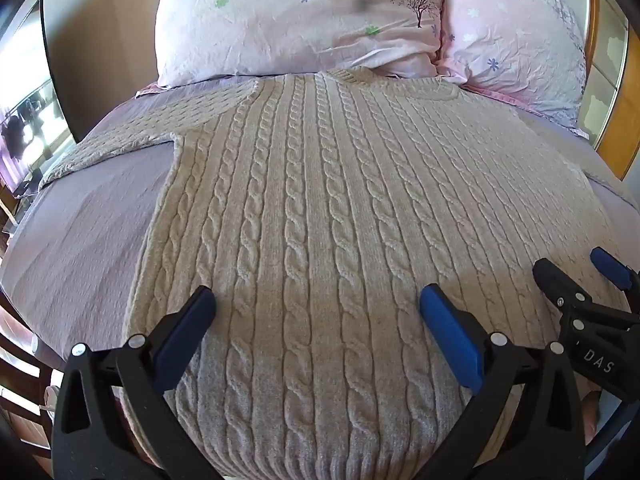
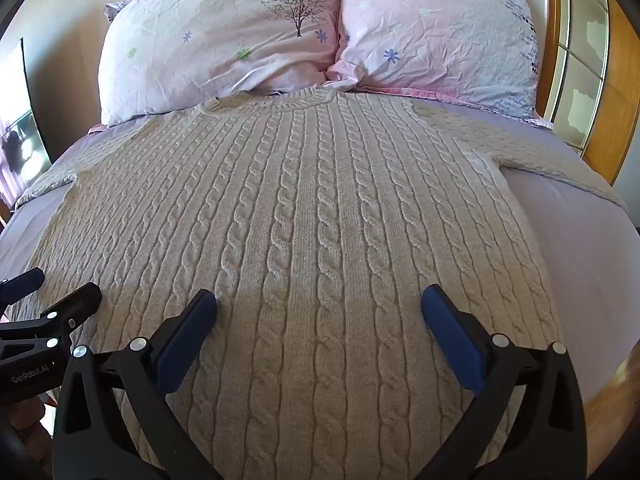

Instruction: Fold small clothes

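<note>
Lilac sheets cover the bed (image 1: 80,216), with two pink flowered pillows (image 2: 224,40) propped at its head. Spread flat across it lies a cream cable-knit sweater (image 1: 320,208), its long axis running from the hem by the grippers up to the collar at the pillows, sleeves stretched out sideways. The left gripper (image 1: 316,320) and right gripper (image 2: 318,320) hover side by side above the hem, both spread wide, grasping nothing.

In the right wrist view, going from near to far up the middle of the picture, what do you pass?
Open right gripper with blue pads → cream cable-knit sweater lying flat on the lilac bedsheet → its ribbed collar → pink flower-printed pillows.
</note>
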